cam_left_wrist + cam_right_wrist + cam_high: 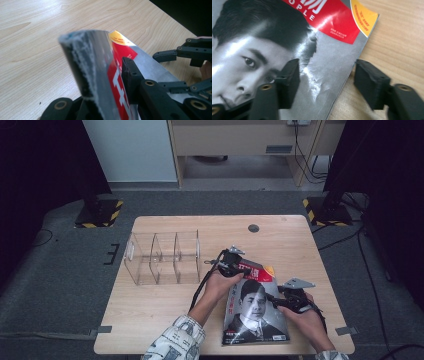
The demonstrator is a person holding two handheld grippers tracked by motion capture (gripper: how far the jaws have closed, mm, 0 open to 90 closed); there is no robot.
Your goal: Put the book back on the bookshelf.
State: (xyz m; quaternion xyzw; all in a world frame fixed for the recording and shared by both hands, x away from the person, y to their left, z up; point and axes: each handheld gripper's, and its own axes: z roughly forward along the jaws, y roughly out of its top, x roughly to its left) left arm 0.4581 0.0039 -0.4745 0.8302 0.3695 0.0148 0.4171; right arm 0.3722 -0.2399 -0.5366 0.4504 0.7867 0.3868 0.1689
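So, a thin, floppy magazine is getting picked up off the wooden table.

The magazine [256, 307] lies at the near edge of the table [165, 305], its top corner lifted. It looks light, bendy and slick, and easy to crease. The left gripper [231, 263] is pinching that top edge tight [100, 75]. The right gripper [324, 80] sits loose over the side edge, not squeezing. Holding by the thick spine would be safer.

Worktop [165, 305]: light wood, centre of frame.
Magazine [255, 312]: lower right, portrait cover.
Left gripper [235, 265]: at the magazine's top edge.
Right gripper [272, 298]: at its right edge.
Clear organiser [162, 258]: centre left.
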